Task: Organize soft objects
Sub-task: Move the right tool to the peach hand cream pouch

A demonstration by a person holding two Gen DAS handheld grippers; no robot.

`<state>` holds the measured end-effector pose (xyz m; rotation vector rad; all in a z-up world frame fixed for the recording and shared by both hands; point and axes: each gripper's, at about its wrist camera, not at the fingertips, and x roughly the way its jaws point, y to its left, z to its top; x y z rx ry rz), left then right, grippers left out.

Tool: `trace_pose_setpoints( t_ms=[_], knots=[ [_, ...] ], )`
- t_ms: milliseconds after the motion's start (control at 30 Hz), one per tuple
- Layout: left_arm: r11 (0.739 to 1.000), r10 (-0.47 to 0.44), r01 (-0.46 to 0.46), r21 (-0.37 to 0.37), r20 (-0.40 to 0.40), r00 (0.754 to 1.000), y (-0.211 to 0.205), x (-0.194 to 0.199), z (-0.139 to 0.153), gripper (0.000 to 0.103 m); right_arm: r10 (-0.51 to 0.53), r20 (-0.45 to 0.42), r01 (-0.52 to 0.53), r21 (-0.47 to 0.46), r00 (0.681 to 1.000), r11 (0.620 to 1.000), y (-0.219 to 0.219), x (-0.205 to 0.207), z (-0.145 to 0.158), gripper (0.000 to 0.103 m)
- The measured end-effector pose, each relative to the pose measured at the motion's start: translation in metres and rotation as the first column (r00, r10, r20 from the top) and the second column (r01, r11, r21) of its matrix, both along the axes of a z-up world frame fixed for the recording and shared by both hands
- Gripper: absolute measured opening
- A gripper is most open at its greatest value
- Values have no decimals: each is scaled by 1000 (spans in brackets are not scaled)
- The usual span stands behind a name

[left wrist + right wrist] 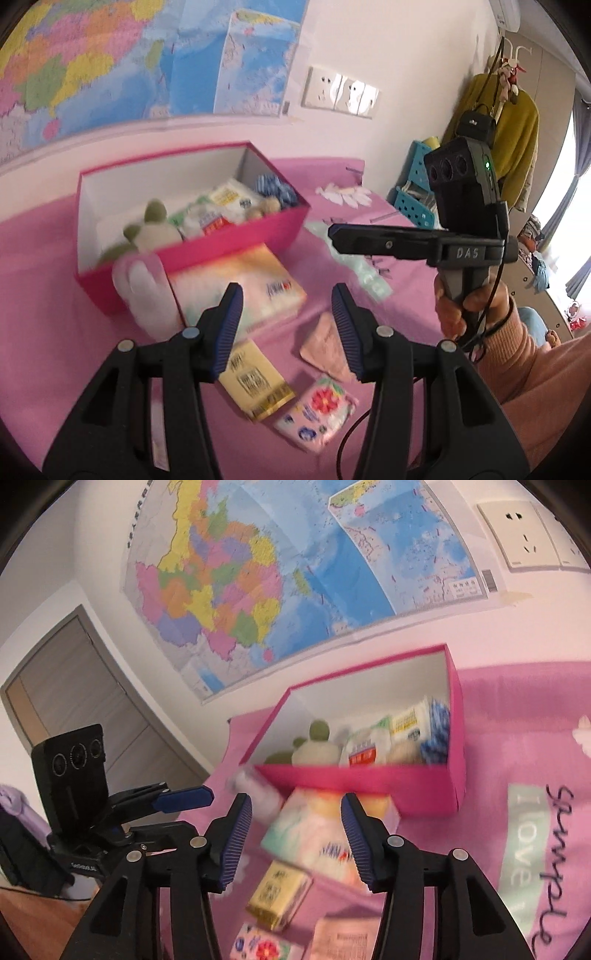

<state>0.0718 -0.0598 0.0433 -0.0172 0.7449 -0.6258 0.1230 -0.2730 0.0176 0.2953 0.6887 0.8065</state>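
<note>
Pink fabric covers the bed, on which an open magenta box stands near the wall. Inside the box lie a green-and-white plush toy, several tissue packs and a blue-and-white checked cloth, the cloth at the end farthest from the plush.

Just in front of the box, touching its front wall, lies a large pastel tissue pack; a pale pink plush piece leans at the box's near corner beside it. Nearer the cameras lie a yellow packet, a flower-printed pink tissue packet and a plain pink pouch, close together but blurred in detail.

Left claw: jaws spread, empty, poised above the large tissue pack and the yellow packet. Right claw: jaws spread, empty, framing the large pastel tissue pack in its own view; in the left wrist view it appears side-on, held by a hand in a pink sleeve.

Background: a wall map, wall sockets, blue crates and a mustard garment on a rack.
</note>
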Motion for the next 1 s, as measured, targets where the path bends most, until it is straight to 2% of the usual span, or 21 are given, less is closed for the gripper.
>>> trace_pose_setpoints(
  t_ms=[200,533,767,1000],
  knots=[
    [999,-42,41,-10,-75,996,-10,-17,-27,52,-14,-62,12,-36,998,999,-12,-24,-27,54],
    [992,-122,126,6,-219,968,-51,-15,-74,52,-102,-223,84,-90,969,992,-38,-41,-89,54],
    [984,-165,177,15,-283,945,-71,-16,-92,52,-109,-249,88,-97,962,991,-40,-37,-103,54],
    [985,-144,167,45,-320,936,-71,-12,-94,52,-85,-241,64,-95,967,993,-34,-35,-105,54]
  ],
)
